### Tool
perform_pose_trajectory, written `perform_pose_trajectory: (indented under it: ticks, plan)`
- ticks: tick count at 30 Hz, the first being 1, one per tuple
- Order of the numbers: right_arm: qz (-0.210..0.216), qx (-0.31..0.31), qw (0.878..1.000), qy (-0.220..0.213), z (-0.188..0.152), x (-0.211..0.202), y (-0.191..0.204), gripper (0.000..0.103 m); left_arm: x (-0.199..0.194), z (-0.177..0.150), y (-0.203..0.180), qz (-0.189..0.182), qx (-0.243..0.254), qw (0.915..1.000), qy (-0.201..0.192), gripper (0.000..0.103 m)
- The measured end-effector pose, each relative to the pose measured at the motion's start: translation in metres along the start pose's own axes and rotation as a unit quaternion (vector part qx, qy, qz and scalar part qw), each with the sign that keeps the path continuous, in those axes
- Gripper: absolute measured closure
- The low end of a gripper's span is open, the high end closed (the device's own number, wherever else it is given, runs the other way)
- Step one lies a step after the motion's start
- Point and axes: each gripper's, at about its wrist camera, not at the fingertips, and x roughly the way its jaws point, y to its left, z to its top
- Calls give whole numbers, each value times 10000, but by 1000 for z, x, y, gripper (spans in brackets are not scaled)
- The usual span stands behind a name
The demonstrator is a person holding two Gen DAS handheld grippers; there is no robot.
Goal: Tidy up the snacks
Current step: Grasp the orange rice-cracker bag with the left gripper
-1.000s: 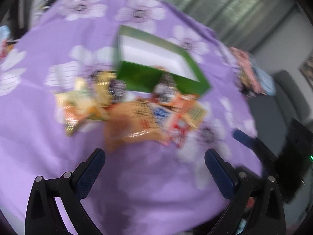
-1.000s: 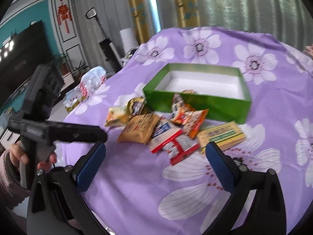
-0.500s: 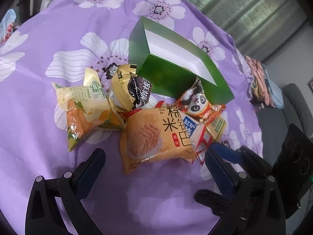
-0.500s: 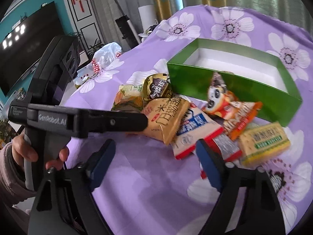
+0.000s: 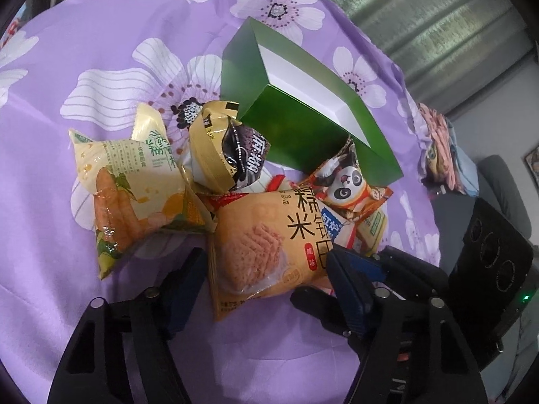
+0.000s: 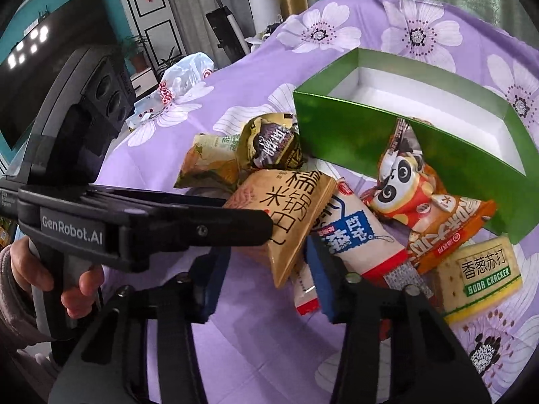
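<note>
The left gripper (image 5: 266, 271) has its blue-padded fingers astride the near end of the glossy tan rice-crust pack (image 5: 269, 242), not clearly pinching it. The right gripper (image 6: 266, 272) stands part-open over that pack's corner and the slick white-and-red pack (image 6: 350, 239). Behind them crinkly foil pillows crowd together, carrot pack (image 5: 134, 185), gold bun (image 5: 225, 148), panda pack (image 6: 404, 188), flat cracker block (image 6: 485, 272), all just before the stiff green box (image 6: 397, 141), white inside, with open purple flowered cloth (image 5: 84, 50) around.

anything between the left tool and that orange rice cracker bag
Nothing visible does. The left tool is open, its fingers on either side of the near end of the orange rice cracker bag. The right tool crowds in close on the right.
</note>
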Motion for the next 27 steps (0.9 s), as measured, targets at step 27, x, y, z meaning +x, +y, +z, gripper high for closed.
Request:
perform_pose_trajectory:
  ticks: [27]
  plan:
    - [6, 56, 9980, -633, -13, -58, 15, 77, -43, -11, -68, -109, 819, 9960, -340, 41]
